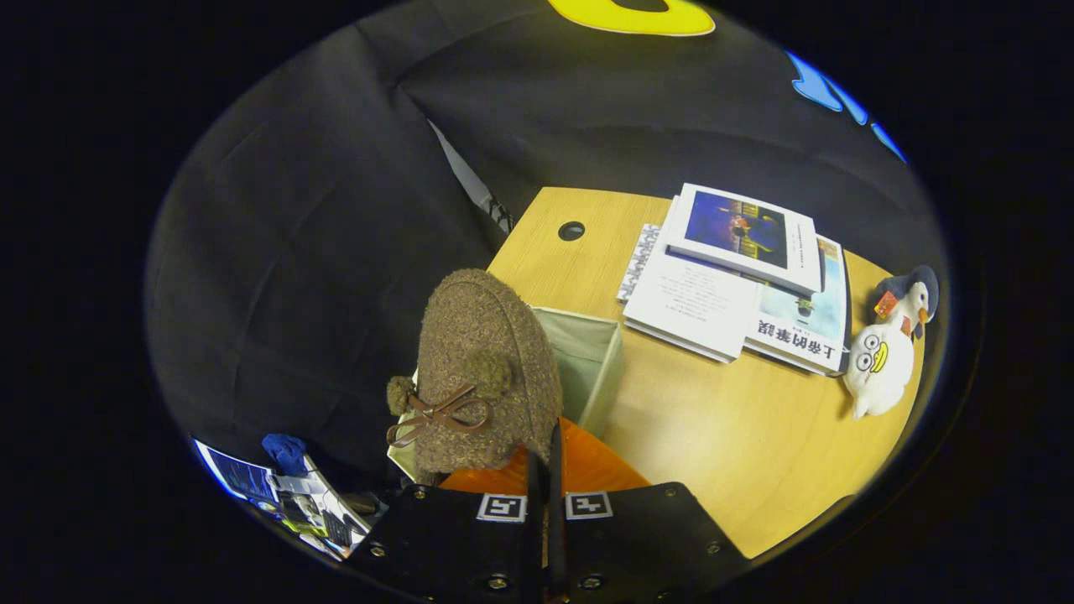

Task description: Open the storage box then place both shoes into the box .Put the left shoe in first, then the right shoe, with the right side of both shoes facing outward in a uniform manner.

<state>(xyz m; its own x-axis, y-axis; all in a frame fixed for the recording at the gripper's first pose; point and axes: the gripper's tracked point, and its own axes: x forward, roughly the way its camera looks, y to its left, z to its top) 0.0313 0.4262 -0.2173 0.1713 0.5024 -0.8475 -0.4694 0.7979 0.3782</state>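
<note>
Gripper view: we see the gripper (545, 470) fingers pressed nearly together, clamped on the rim of the brown fuzzy shoe (487, 369), toe pointing up, bow facing us. Shoe hangs over the open storage box (591, 361), hiding most of its mouth; orange lid (587, 466) sits just below. Bare table (738, 445) beside the box, then books (738, 285) and plush toys (885, 352) near the far edge. Clutter below the shoe is hard to make out.
</note>
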